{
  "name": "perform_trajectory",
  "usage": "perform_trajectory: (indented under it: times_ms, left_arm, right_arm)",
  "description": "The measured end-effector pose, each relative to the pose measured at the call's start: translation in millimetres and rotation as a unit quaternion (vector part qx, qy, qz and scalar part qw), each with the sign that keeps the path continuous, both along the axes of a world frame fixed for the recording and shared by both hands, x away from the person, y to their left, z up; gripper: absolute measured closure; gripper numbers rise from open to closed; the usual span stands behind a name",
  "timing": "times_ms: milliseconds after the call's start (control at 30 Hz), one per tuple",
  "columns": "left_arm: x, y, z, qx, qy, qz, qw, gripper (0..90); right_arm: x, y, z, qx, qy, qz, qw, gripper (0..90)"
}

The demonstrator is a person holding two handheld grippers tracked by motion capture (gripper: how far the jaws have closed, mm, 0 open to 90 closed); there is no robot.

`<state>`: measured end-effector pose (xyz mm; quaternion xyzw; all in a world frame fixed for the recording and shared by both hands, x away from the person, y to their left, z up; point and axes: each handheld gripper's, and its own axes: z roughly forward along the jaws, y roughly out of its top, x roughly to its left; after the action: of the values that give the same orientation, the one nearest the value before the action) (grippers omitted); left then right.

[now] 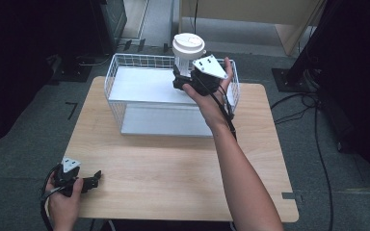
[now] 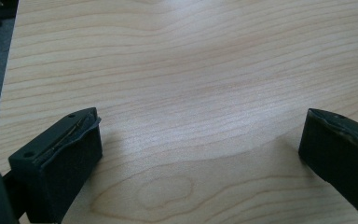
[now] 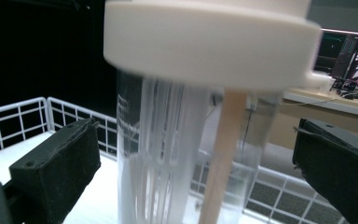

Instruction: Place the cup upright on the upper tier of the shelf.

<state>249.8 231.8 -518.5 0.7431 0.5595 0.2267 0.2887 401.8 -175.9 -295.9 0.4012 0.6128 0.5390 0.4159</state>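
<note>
Overhead, right gripper point(image 1: 185, 77) at clear white-lidded jar point(image 1: 188, 48) over wire basket point(image 1: 113, 79). Left gripper point(image 2: 200, 149) spread, idle above wooden table point(image 2: 191, 70). Right gripper view: jaws flank jar, contact unclear; squeeze centred, keep upright.

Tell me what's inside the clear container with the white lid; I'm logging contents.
Through the clear container's wall, a pale wooden stick stands upright and white ribbed parts show beside it. The white lid covers the top, and blur hides finer detail.
</note>
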Motion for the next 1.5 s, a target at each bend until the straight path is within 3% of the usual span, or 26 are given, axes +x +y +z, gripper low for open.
perform_trajectory:
  times_ms: [333,733,900,1233,1333,1500]
  left_arm:
    - [0.0,0.2,0.1,0.001,0.001,-0.001,1.0000,0.0]
    - [0.0,0.0,-0.1,0.000,0.000,0.000,1.0000,0.0]
    - [0.0,0.0,-0.1,0.000,0.000,0.000,1.0000,0.0]
    - [0.0,0.0,0.0,0.000,0.000,0.000,1.0000,0.0]
    - [0.0,0.0,-0.1,0.000,0.000,0.000,1.0000,0.0]
    - [-0.1,-0.1,0.0,-0.001,0.001,0.000,1.0000,0.0]
  right_arm:
    - [-21.3,-14.4,-20.1,-0.031,-0.008,-0.019,0.9993,0.8]
    - [-62.3,-47.9,-46.0,-0.024,-0.012,-0.028,0.9992,0.8]
    - [-72.3,-57.1,-57.2,-0.021,-0.010,-0.040,0.9990,0.8]
    - [-101.8,-88.4,-90.4,0.012,0.009,-0.063,0.9979,0.8]
    - [-108.9,-99.7,-96.6,0.034,0.022,-0.070,0.9967,0.8]
    - [-117.5,-110.7,-102.7,0.044,0.025,-0.079,0.9956,0.8]
